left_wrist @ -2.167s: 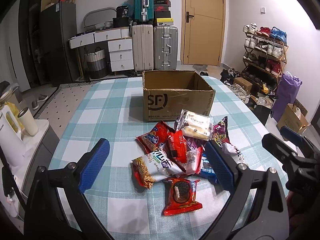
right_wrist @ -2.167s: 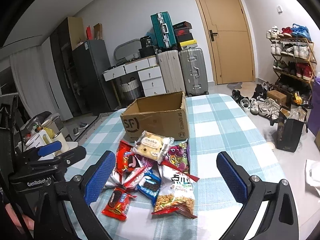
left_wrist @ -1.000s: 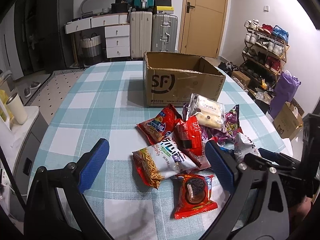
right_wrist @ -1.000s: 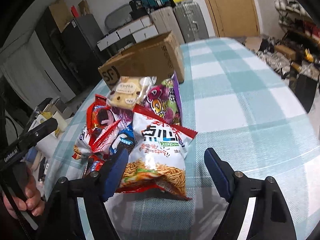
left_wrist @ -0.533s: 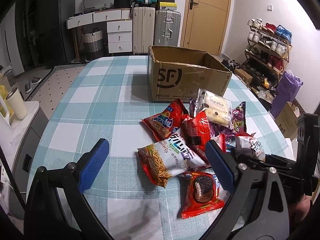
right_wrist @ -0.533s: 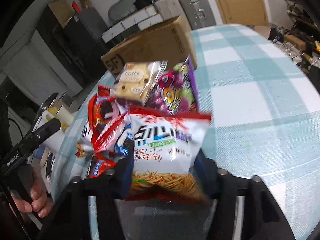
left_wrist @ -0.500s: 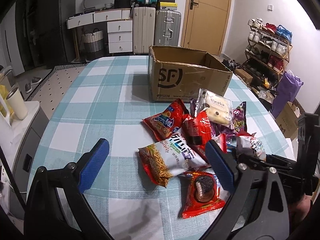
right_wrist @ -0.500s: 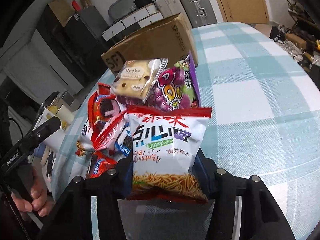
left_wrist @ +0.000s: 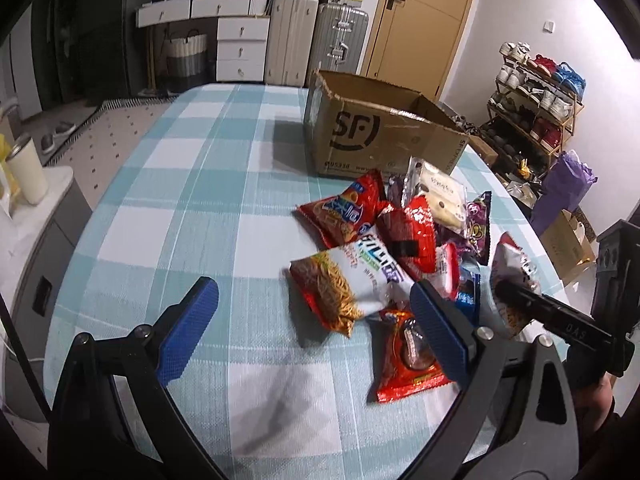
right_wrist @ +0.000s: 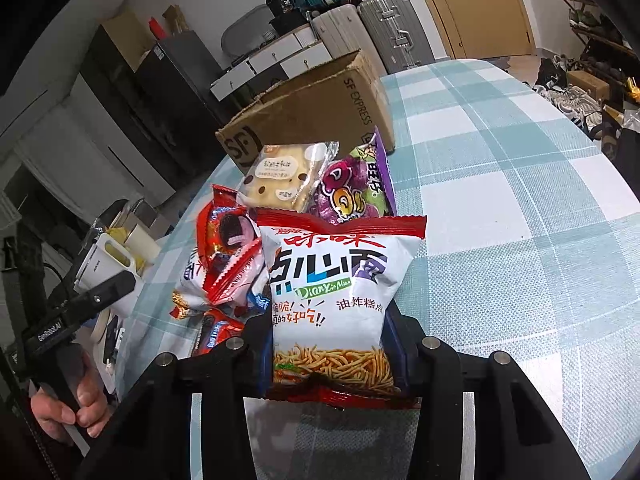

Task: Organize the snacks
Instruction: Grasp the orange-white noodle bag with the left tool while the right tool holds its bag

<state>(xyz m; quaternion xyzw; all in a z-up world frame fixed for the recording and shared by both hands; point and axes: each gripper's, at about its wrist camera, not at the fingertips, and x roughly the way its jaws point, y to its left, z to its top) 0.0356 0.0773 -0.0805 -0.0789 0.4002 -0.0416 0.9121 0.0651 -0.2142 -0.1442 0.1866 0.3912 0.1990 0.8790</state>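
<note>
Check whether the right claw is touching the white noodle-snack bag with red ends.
Touching. In the right wrist view, the right claw has just closed on the noodle-snack bag, both blue pads pressing its lower sides.

My right gripper (right_wrist: 328,344) points forward and downward, and its jaws have just been closing; they now press from both sides on the lower part of the noodle snack bag (right_wrist: 328,292) that stands between them. My left gripper (left_wrist: 312,328) tilts downward too, its blue pads (left_wrist: 188,332) spread wide with nothing between them. At eight o'clock in the right wrist view, my left hand (right_wrist: 76,408) wraps the black handle.
</note>
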